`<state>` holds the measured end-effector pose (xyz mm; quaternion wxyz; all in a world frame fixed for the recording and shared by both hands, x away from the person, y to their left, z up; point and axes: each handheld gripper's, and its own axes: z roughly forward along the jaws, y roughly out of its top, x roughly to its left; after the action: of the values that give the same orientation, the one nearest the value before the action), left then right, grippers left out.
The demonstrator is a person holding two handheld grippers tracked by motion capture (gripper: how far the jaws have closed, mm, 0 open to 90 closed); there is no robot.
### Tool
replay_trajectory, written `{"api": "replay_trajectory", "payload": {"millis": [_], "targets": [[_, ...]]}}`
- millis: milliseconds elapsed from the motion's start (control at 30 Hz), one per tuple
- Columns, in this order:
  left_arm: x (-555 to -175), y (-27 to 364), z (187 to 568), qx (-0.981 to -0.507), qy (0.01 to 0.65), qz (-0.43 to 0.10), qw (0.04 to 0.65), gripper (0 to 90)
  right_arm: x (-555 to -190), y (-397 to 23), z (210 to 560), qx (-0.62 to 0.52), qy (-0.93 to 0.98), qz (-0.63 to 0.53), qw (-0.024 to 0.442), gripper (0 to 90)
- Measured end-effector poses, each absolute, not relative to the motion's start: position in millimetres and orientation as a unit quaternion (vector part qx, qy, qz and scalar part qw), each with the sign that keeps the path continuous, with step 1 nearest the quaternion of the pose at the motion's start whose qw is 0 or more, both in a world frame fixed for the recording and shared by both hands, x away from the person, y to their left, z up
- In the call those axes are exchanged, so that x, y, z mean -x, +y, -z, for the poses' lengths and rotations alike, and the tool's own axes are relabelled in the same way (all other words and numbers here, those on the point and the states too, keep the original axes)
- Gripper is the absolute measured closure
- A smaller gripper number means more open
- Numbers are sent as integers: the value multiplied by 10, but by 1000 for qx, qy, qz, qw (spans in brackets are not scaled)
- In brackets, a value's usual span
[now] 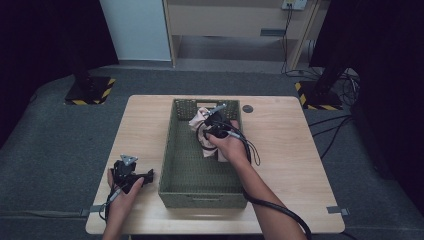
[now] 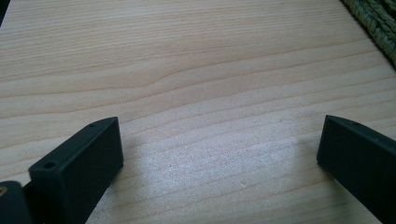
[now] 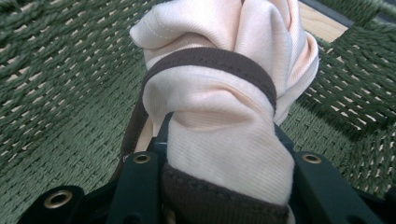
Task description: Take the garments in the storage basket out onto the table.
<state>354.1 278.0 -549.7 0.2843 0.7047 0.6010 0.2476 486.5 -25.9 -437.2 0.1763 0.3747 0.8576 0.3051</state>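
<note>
One green woven basket [image 1: 186, 165] noted at the middle of one light wooden table [image 1: 290, 150]; all places below given relative to this basket. One pale pink cloth with dark brown trim [image 3: 219, 107] found inside the basket, bunched toward its far end and lifted partly off the woven floor. One right gripper [image 1: 212, 125] located inside the basket at that far end, jaws clamped tight on the bunched cloth; in the right gripper view, fabric and brown trim seen pinched between the two black jaws, with green weave on all sides behind. One right hand [image 1: 231, 145] on that gripper, forearm reaching in over the basket's near right corner, one black cable trailing back past the near wall. One left gripper [image 1: 132, 177] resting outside the basket, just beside its near left corner, on bare table; jaws standing wide apart with nothing between them, only wood grain showing in the gap in the left gripper view, and a corner of basket weave at the upper right of that view. One left hand [image 1: 120, 192] holding that gripper from the near side. One small dark round disc [image 1: 247, 108] lying on the table just beyond the basket's far right corner. Count: two grippers, one basket, one cloth, one disc.
</note>
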Motion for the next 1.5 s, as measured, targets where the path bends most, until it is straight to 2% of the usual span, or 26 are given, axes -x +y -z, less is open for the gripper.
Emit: {"api": "replay_trajectory", "payload": {"millis": [1500], "targets": [[-3540, 2781, 5497, -705, 601, -248, 284, 0, -4534, -435, 3792, -351, 846, -349, 197, 599]]}}
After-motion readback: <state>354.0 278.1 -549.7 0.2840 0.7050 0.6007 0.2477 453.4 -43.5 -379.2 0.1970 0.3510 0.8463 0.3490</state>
